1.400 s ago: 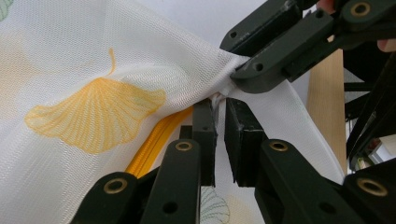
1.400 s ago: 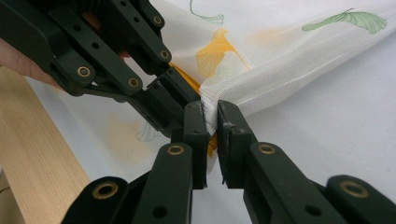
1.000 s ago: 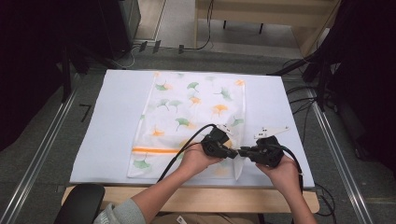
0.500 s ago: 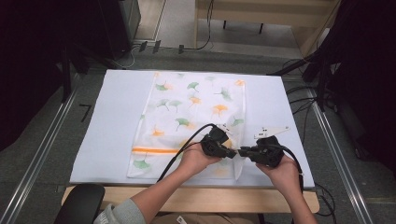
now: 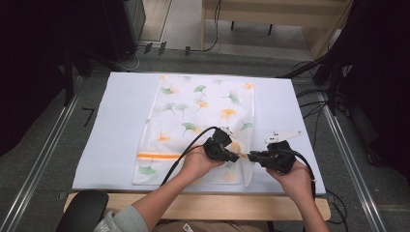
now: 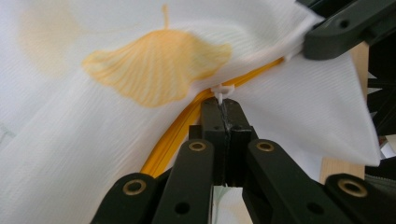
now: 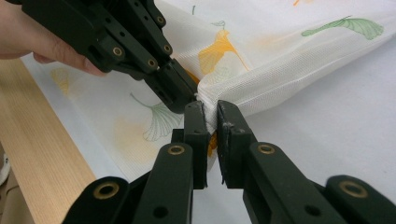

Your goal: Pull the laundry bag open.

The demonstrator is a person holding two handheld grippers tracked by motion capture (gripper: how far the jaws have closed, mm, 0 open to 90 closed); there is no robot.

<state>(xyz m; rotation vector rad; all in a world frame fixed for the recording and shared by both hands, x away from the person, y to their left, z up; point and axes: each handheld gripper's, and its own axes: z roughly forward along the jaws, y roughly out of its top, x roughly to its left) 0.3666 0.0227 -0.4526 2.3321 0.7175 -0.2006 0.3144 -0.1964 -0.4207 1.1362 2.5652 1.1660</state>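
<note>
- The left gripper's fingers are pressed together on the white zipper pull of the mesh bag.
- The right gripper's fingers pinch the bag's mesh edge just beside it, at the orange zipper.
- The bag, printed with ginkgo leaves, lies flat on the white-covered bench, near its front right edge.
- Whether anything is inside the bag cannot be told.

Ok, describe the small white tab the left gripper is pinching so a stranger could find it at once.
Start at the white table cover, then the mesh bag printed with ginkgo leaves lying on it. At the bag's near right corner the left gripper is shut on a zipper pull, a tiny white plastic tab. It sits on the orange zipper, unlike the printed leaves around it.
</note>
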